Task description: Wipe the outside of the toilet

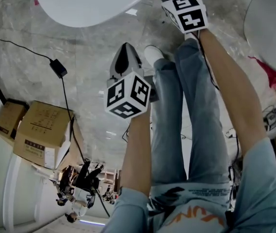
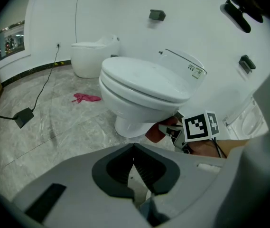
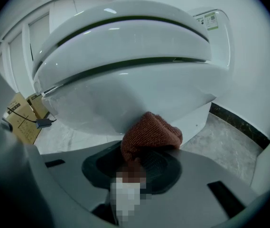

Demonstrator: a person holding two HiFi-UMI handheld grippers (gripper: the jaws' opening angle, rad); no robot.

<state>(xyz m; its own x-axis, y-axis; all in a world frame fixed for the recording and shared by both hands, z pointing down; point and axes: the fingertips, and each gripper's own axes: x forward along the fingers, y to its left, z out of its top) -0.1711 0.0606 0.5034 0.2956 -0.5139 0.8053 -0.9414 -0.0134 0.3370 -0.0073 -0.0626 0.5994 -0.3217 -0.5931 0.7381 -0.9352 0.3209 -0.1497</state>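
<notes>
Grey marbled floor, white curved walls behind. At far left, two cardboard boxes (image 1: 43, 130) side by side, contents unseen, with one black adapter (image 1: 58, 68) on its cable close by. Two toilets counted in the left gripper view: a far toilet (image 2: 89, 56) against the wall, then one pink rag (image 2: 85, 98) flat on the floor, then the near toilet (image 2: 144, 87), lid down. Left gripper (image 2: 135, 167) held apart from the bowl, fingers clenched on nothing. Right gripper (image 3: 135, 167) low beneath the bowl, fingers grasping one rust-brown cloth (image 3: 149, 134), set against the white outer underside.
</notes>
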